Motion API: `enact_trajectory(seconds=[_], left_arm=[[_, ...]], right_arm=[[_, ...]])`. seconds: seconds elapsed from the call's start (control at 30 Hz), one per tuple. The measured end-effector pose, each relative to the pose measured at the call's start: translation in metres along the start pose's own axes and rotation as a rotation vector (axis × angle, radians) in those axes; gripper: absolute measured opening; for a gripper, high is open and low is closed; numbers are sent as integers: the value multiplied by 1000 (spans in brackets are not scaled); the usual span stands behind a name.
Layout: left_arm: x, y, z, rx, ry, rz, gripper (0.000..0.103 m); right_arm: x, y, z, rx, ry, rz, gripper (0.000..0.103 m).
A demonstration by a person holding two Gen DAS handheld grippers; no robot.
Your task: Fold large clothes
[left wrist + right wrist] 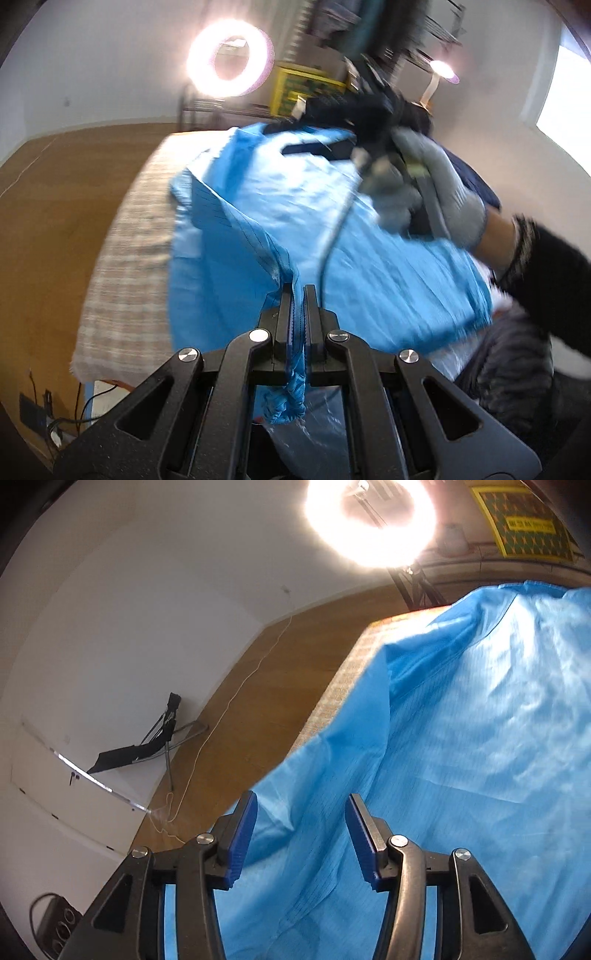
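Note:
A large light-blue garment [295, 221] lies spread over a table with a checked cloth [125, 266]. My left gripper [298, 291] is shut on a bunched edge of the blue garment, and the fabric hangs out behind the pads. In the left wrist view the right gripper [317, 147] hovers over the far part of the garment, held by a person's grey-gloved hand [436, 192]. In the right wrist view my right gripper [301, 801] stands open above the blue garment [461, 738], with nothing pinched between its blue pads [243, 834].
The table's left edge [332, 701] drops to a wooden floor [236, 716] with a thin cord. A bright ring light [231, 55] stands beyond the table. A yellow crate [303, 86] and racks are at the back. A power strip [55, 923] lies on the floor.

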State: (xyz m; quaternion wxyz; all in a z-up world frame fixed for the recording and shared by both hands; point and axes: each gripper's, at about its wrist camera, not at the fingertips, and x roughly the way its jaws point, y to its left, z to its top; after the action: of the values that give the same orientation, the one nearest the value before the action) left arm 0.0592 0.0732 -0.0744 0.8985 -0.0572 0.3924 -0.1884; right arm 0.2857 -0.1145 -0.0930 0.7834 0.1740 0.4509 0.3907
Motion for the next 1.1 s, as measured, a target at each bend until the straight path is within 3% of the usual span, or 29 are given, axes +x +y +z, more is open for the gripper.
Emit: enact_trajectory(seconds=[0.23,0.53,0.6,0.73,0.83,0.93,1.03,1.1], left_arm=[[18,-44,-39,137,106,-28,2],[39,-41,-77,133,209,2,2],[36,-40,-84,98,224,-1,2],[19,-32,-99,5,221,-40,16],[2,-18,-109,-83,179,-39,31],[-4,9,-112,-194,129,-9,32],[2,40,-118,-321,88,10,32],[11,55,-124,-396,74,-13,36]], right_arm=[[-25,-23,-16,47,-2,-44,53],[-25,-38,-31,54,34,-86,53],[-14,-39,-33,57,66,-120,53],[4,-39,-37,16,128,-213,52],[13,-45,-44,-43,181,-322,41],[14,-61,-51,-42,221,-376,40],[3,-65,-51,-51,203,-382,40],[-9,-56,-46,-56,166,-331,41]])
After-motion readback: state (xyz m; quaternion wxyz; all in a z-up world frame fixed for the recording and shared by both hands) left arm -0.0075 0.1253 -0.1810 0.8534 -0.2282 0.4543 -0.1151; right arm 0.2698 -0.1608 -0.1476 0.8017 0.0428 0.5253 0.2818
